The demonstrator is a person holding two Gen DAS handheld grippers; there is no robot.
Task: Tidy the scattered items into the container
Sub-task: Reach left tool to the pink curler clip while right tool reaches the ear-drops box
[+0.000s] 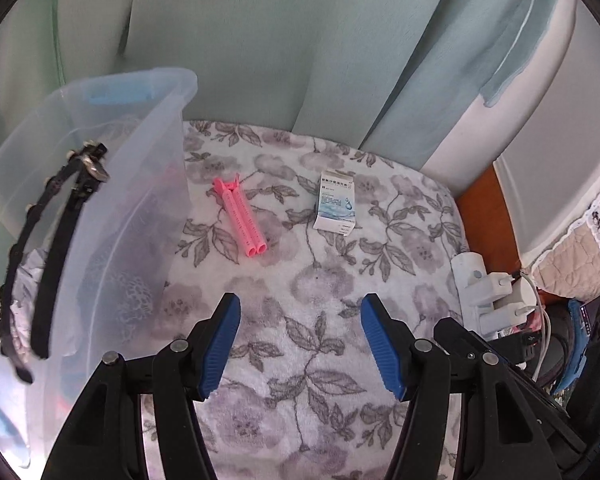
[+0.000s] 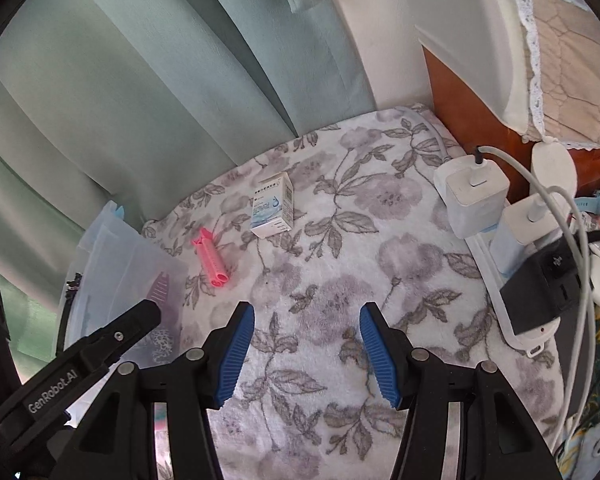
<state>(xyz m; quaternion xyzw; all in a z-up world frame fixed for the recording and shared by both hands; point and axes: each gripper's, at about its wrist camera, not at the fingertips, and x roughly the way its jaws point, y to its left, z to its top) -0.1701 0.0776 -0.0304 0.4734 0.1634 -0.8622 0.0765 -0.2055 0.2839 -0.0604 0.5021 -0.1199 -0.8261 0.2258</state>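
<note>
pink hair clip (image 1: 241, 216) on floral blanket (image 1: 324, 320), long axis running from near-right to far-left, hinge end far | eye-drop box (image 1: 337, 204) right of it, apart | clear bin (image 1: 148, 184) left | left gripper (image 1: 300, 344) parted, empty | right gripper (image 2: 307, 354) parted, empty

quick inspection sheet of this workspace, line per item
surface: floral fleece blanket, soft, flat
job's things: pink clip and small white box lie apart on the blanket; clear container at left, black studded strap draped over its wall
clutter: nothing seen beyond the chargers
grippers: left gripper and right gripper both open, empty, above the blanket
cables: power strip with white chargers and cords at right edge
surroundings: green curtain behind
</note>
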